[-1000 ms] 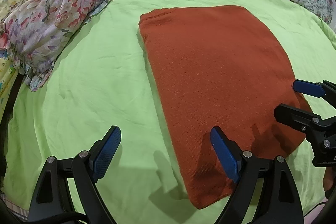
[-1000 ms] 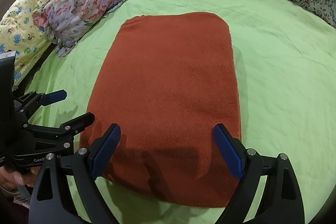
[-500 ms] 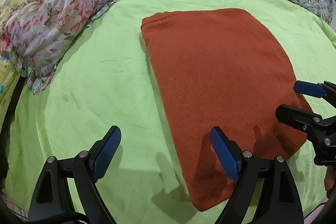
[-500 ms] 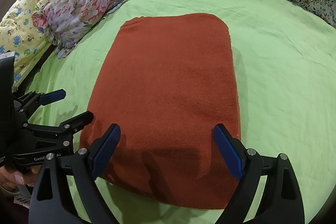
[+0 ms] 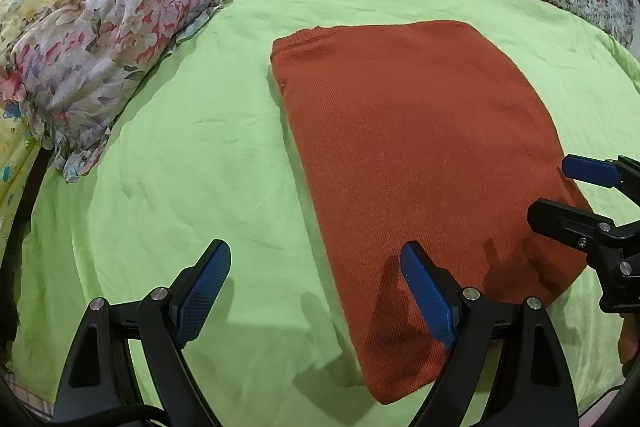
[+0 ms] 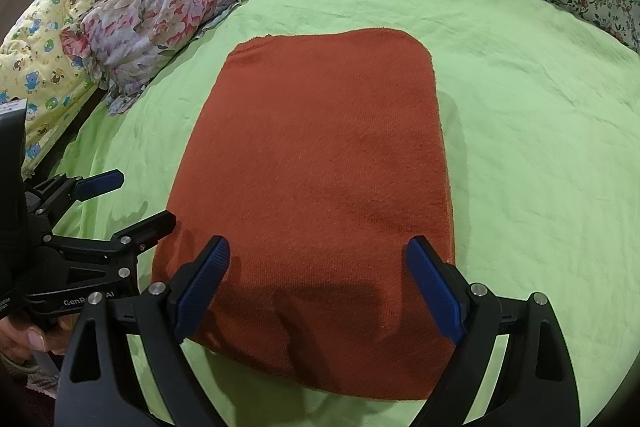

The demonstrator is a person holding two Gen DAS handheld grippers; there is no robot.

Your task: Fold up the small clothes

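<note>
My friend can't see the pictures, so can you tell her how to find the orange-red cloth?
Find the big light green sheet covering the bed. In its middle lies the folded rust-red cloth, flat, rectangular, with rounded corners. It is plain, unlike the crumpled flowery purple fabric heaped at the far left edge.

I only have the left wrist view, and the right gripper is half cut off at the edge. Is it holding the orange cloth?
Observer: No. In the right wrist view the right gripper is open. Its jaws are spread above the near end of the orange cloth and grip nothing.
Operator: That gripper hides the cloth's near right corner from me. How does it lie?
Observer: The near edge rests on the green sheet and looks thick and rounded. The gripper's own right finger partly covers that corner.
</note>
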